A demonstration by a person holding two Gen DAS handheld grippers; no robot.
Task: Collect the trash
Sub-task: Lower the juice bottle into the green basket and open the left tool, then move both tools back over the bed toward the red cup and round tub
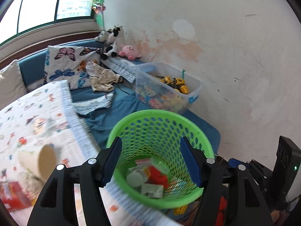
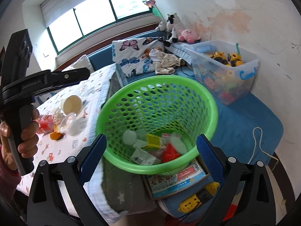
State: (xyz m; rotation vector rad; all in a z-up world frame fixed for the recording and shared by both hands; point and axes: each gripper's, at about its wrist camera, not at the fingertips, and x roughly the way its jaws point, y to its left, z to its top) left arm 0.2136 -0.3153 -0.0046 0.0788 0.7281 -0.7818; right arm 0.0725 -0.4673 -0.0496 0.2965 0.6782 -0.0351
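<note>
The big green basket (image 2: 157, 124), with trash (image 2: 150, 146) at its bottom, sits beside the bed between the wide-open fingers of the right gripper (image 2: 152, 151) and the wide-open, empty left gripper (image 1: 151, 161).

Left hand-held gripper (image 1: 150, 150), right hand-held gripper (image 2: 150, 148): black frames, blue ribbed pads, silver screws; bare-skinned hand (image 2: 24, 133), dark-red sleeve.

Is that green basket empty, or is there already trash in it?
Partly filled. The green basket holds a loose layer of wrappers, including a yellow packet and something red, on its bottom only; its upper walls show bare mesh.
</note>
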